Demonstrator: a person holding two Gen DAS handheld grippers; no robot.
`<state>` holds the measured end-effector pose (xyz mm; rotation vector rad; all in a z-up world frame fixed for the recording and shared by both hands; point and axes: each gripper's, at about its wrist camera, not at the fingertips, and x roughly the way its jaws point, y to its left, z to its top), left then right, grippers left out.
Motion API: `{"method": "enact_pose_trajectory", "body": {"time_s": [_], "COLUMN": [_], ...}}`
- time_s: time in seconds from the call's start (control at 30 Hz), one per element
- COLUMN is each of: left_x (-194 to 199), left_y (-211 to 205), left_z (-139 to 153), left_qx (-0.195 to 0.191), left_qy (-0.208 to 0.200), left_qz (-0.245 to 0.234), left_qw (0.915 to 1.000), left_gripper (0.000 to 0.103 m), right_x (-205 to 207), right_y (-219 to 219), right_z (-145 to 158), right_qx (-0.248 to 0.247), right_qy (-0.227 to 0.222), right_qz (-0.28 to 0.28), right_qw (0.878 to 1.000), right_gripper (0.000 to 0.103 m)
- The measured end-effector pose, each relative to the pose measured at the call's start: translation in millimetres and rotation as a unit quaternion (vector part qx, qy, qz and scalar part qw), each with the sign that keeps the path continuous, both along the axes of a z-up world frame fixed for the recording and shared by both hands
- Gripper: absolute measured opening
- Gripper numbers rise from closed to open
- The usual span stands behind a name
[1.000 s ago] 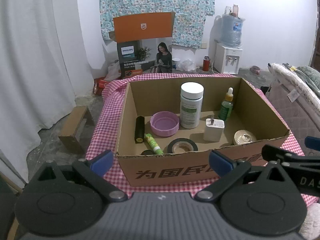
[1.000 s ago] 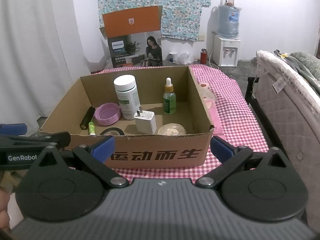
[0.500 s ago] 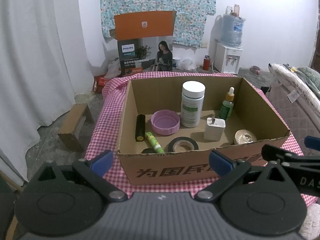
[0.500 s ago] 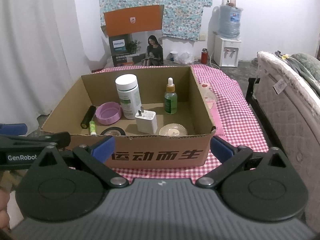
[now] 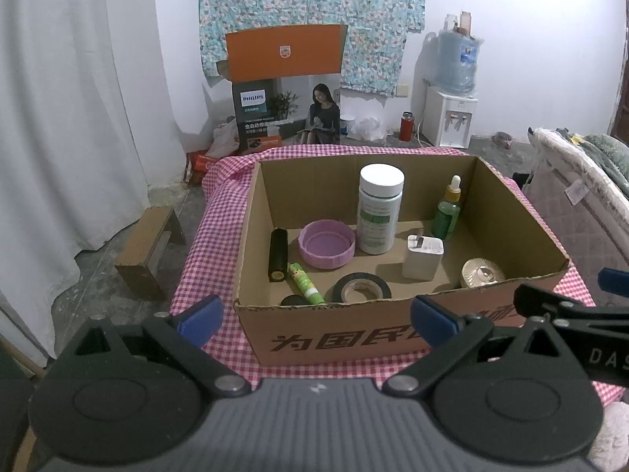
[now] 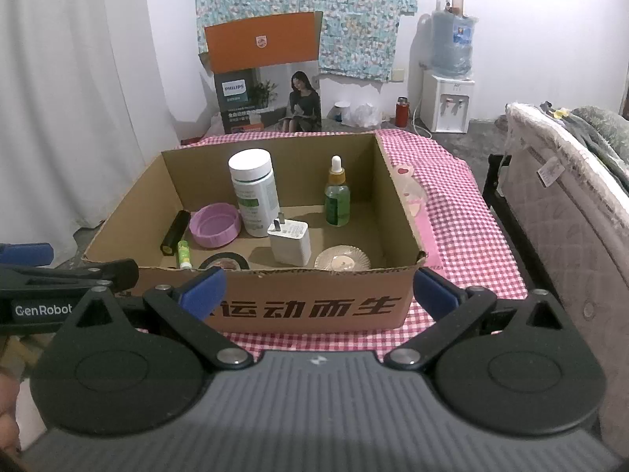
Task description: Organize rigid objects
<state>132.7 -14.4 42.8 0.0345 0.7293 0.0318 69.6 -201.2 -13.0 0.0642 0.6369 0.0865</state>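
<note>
both grippers, left gripper (image 5: 314, 312) and right gripper (image 6: 316, 289), hover with jaws apart and empty. the tall white-capped plastic bottle (image 5: 380, 209) stands at 12 o'clock in the open brown cardboard box (image 5: 354, 338); light, stiff, slippery, probably best gripped mid-body.

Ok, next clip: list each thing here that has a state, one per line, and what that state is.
left gripper: open, empty
right gripper: open, empty
cardboard box: open-topped, on the checked cloth
white-capped bottle: upright, capped
dropper bottle: upright, closed
pink lid: lying hollow side up
white charger: standing, prongs up
black tape roll: lying flat
black cylinder: lying on its side
green tube: lying on its side
</note>
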Motion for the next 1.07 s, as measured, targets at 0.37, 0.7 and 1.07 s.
{"method": "enact_pose_trajectory", "body": {"time_s": [0.37,0.7,1.07], "left_x": [-1.9,-2.2,-2.0], "left_y": [-2.3,-2.9,-3.1], "left_z": [2.2,3.6,4.3], "left_qx": [-0.002,-0.003,-0.005], "left_qy": [0.0,-0.001,-0.001], "left_qz": [-0.002,-0.001,-0.001], "left_qw": [1.0,1.0,1.0], "left_gripper": [0.102,0.102,0.102], "right_x": [-0.9,-1.0,-0.8], "right_y": [-1.0,-1.1,-0.5], "right_z": [1.1,1.1,0.8], "right_qx": [-0.001,-0.001,-0.001], "right_qy": [-0.001,-0.001,-0.001], "right_qz": [0.0,0.0,0.0], "right_qw": [1.0,1.0,1.0], "right_gripper": [0.102,0.102,0.102]}}
